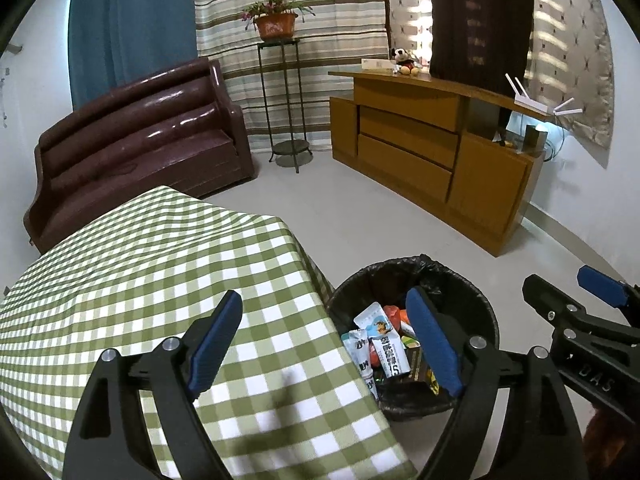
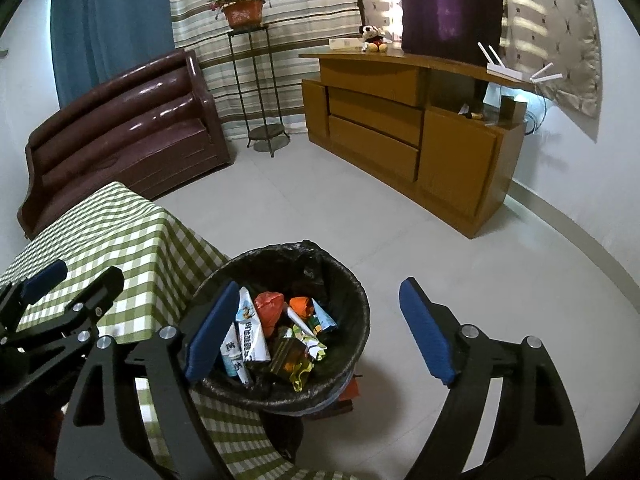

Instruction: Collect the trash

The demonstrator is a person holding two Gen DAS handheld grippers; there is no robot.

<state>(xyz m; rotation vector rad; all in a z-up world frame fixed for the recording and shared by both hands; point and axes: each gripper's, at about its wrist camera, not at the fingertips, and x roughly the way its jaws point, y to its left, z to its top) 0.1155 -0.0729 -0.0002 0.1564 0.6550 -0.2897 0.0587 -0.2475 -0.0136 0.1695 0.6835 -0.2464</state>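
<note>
Checked table (image 1: 140,280) flanks the trash bin (image 2: 352,312); sofa (image 1: 132,140) behind.

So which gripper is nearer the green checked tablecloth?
Left. The left gripper hovers above the green checked tablecloth; the right gripper hangs beside it, over the black-lined trash bin.

Both wrist views angled down, perhaps close, sharing the bin (image 1: 416,280).

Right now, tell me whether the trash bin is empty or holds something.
Holds something: the black-lined trash bin contains a pile of wrappers and orange scraps, well below its rim.
</note>
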